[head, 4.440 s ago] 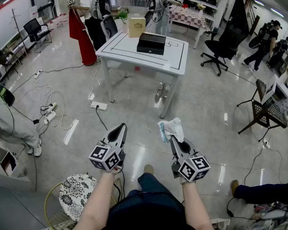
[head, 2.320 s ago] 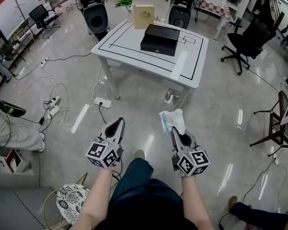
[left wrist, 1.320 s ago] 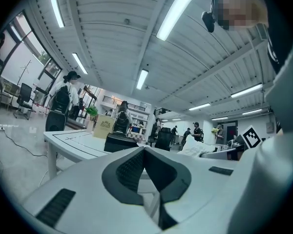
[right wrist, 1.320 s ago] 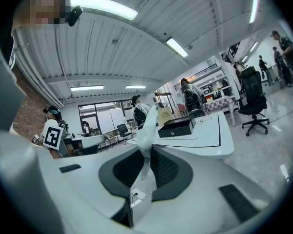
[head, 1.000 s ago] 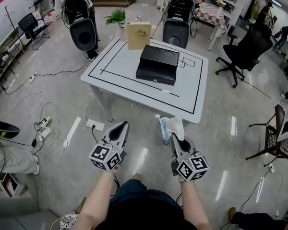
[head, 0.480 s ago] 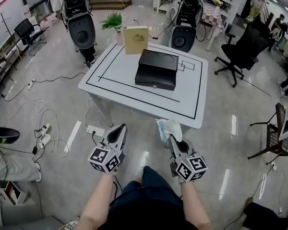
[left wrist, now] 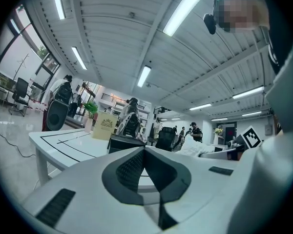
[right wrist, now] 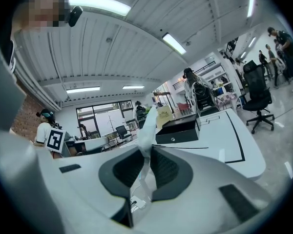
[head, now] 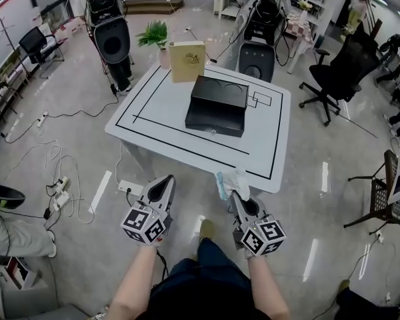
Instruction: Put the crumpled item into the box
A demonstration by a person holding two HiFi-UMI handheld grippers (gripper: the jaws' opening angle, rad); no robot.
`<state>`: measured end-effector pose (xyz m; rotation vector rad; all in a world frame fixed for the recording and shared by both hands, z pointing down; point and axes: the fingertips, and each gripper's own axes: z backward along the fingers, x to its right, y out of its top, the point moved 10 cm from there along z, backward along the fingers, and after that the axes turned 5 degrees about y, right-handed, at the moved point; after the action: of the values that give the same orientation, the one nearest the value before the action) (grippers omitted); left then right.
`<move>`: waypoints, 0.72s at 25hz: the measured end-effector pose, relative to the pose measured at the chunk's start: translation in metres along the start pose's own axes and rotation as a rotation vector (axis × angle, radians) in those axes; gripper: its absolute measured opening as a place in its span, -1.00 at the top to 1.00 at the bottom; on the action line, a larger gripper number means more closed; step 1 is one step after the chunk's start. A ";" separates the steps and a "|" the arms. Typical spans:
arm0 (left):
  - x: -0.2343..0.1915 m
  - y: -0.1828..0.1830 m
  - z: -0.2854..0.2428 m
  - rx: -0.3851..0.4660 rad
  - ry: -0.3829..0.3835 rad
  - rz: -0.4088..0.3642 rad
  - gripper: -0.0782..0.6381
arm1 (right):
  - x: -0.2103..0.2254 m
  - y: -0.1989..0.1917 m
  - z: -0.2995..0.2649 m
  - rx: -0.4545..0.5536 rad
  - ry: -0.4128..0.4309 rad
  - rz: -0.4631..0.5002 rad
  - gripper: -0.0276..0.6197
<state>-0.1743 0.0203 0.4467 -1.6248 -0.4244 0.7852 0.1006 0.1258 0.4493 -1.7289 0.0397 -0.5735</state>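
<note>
A crumpled white and pale-blue wad [head: 233,182] sticks out of my right gripper [head: 240,196], which is shut on it just off the near edge of the white table [head: 153,109]. In the right gripper view the wad [right wrist: 147,130] rises as a thin strip between the pressed pads. The black box [head: 217,105] lies closed at the table's middle, also seen as a dark block [right wrist: 178,129] ahead of the right jaws. My left gripper [head: 161,188] is shut and empty, to the left of the right one; its jaws [left wrist: 144,152] meet with nothing between them.
A tan upright book [head: 187,61] stands behind the box, with a potted plant [head: 154,35] at the table's far corner. Black chairs [head: 112,40] [head: 257,42] stand behind the table, an office chair [head: 337,72] to the right. Cables and a power strip [head: 131,188] lie on the floor at left.
The table and box have come nearer and lower in the head view as both grippers advanced toward the table's near edge. The wad stays gripped in the right gripper; both jaws are unchanged.
</note>
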 end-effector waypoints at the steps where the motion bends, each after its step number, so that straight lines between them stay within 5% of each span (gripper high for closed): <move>1: -0.004 0.001 -0.006 0.000 0.004 0.001 0.80 | 0.003 0.003 -0.006 0.000 0.005 -0.001 0.79; 18: -0.051 -0.001 -0.114 0.000 0.014 0.038 0.80 | 0.072 0.030 -0.099 -0.044 0.043 -0.006 0.79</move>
<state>-0.1309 -0.0944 0.4664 -1.6417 -0.3853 0.8017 0.1330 0.0043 0.4594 -1.7592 0.0783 -0.6185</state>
